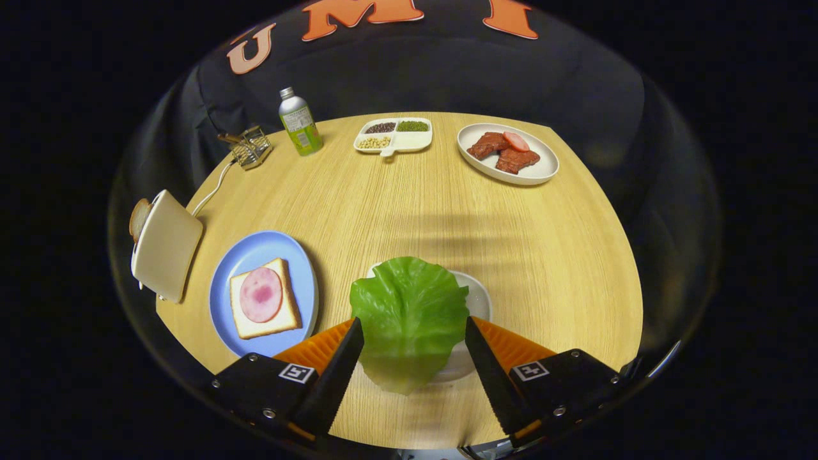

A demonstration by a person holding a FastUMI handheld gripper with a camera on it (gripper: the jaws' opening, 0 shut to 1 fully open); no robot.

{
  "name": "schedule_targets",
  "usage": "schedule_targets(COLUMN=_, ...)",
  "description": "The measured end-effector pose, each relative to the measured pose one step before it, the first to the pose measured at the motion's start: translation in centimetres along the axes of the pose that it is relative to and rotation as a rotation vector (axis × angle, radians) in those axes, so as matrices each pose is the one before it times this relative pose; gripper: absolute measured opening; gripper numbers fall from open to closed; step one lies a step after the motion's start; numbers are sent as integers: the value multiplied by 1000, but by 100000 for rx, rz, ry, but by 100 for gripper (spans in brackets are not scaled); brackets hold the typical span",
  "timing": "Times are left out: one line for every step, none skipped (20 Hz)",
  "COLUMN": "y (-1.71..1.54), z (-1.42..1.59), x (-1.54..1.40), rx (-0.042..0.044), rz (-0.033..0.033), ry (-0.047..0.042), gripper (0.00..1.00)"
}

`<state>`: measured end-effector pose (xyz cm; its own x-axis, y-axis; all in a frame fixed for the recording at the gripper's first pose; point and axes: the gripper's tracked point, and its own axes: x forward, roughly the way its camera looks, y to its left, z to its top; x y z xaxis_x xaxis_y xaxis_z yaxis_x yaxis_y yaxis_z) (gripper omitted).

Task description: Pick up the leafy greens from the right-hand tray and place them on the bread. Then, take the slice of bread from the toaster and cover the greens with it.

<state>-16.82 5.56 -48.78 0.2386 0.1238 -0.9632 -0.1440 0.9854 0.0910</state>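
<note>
Hidden and unclear parts

The leafy greens (409, 318) cover most of their white tray (479, 299); the toaster (165, 245) hides most of its bread slice (138, 218).

The fingers (414, 329) stand spread on either side of the lettuce leaf (410, 313), which covers its tray (479, 297). Just beside, the blue plate (262, 255) with bread (263, 308) lies open from above, the toaster (165, 246) crowding its far side. Beyond the leaf, bare surface (434, 204) runs to the bottle (300, 122), divided dish (395, 135) and meat plate (508, 153).
</note>
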Motion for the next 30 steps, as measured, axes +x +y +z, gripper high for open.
schedule_targets(y=219, z=-311, x=518, rx=-985, rz=200, ry=1434, gripper=96)
schedule_targets(y=13, z=-268, x=638, rx=-1003, rz=-82, ry=1785, gripper=95)
schedule_targets(y=17, z=-517, x=405, rx=-348, rz=-640, ry=2959, gripper=94)
schedule_targets(y=-41, z=-68, x=491, rx=41, rz=-362, ry=1502, gripper=92)
schedule_targets(y=-65, z=95, x=433, rx=91, rz=-682, ry=781, gripper=90)
schedule_targets(y=-2, z=-71, x=309, rx=-85, rz=-370, ry=799, gripper=89)
schedule_targets(y=19, z=-197, x=292, rx=251, rz=-828, ry=1628, gripper=89)
schedule_targets(y=29, z=-206, x=442, rx=143, rz=-827, ry=1437, gripper=88)
schedule_targets(y=81, z=-89, x=441, rx=256, rz=-686, ry=1161, gripper=88)
schedule_targets(y=-3, z=-231, x=367, rx=633, rz=-888, ry=1385, gripper=87)
schedule_targets(y=58, z=-134, x=135, rx=835, rz=-415, ry=1638, gripper=84)
schedule_targets(y=-147, z=253, x=-222, rx=1401, rz=-507, ry=-676, gripper=82)
schedule_targets(y=-141, z=-229, x=228, rx=1478, rz=-49, ry=1669, gripper=81)
schedule_targets(y=-157, z=130, x=171, rx=287, rz=-268, ry=595, gripper=79)
schedule_targets(y=-94, z=-89, x=-63, rx=1264, rz=-370, ry=1061, gripper=74)
schedule_targets(y=-138, z=75, x=143, rx=1180, rz=-324, ry=500, gripper=68)
schedule_targets(y=-250, z=58, x=31, rx=2326, rz=-436, ry=779, gripper=62)
schedule_targets(y=-258, z=38, x=96, rx=2818, rz=-700, ry=781, gripper=56)
schedule_targets(y=-60, z=-115, x=-79, rx=3605, rz=-645, ry=858, gripper=42)
schedule_targets(y=-84, z=-52, x=-42, rx=1914, rz=-388, ry=640, gripper=32)
schedule_targets(y=-13, z=-35, x=-39, rx=-81, rz=299, ry=183, gripper=17)
schedule_targets(y=-175, z=111, x=139, rx=-286, rz=85, ry=72, gripper=14)
schedule_targets(y=-38, z=-21, x=5, rx=111, rz=255, ry=10, gripper=10)
schedule_targets(y=-37, z=30, x=-26, rx=894, rz=396, ry=19, gripper=8)
schedule_targets(y=-38, z=-118, x=-100, rx=596, rz=308, ry=229, gripper=5)
schedule_targets(y=290, z=-13, x=-300, rx=907, rz=1121, ry=-109, gripper=5)
schedule_targets(y=269, z=237, x=-485, rx=151, rz=1073, ry=-1553, gripper=5)
schedule_targets(y=496, z=430, x=-583, rx=935, rz=1694, ry=-2044, gripper=5)
schedule_targets(y=775, z=379, x=-625, rx=688, rz=2576, ry=-1295, gripper=5)
schedule_targets(y=942, z=324, x=-816, rx=726, rz=3298, ry=-682, gripper=5)
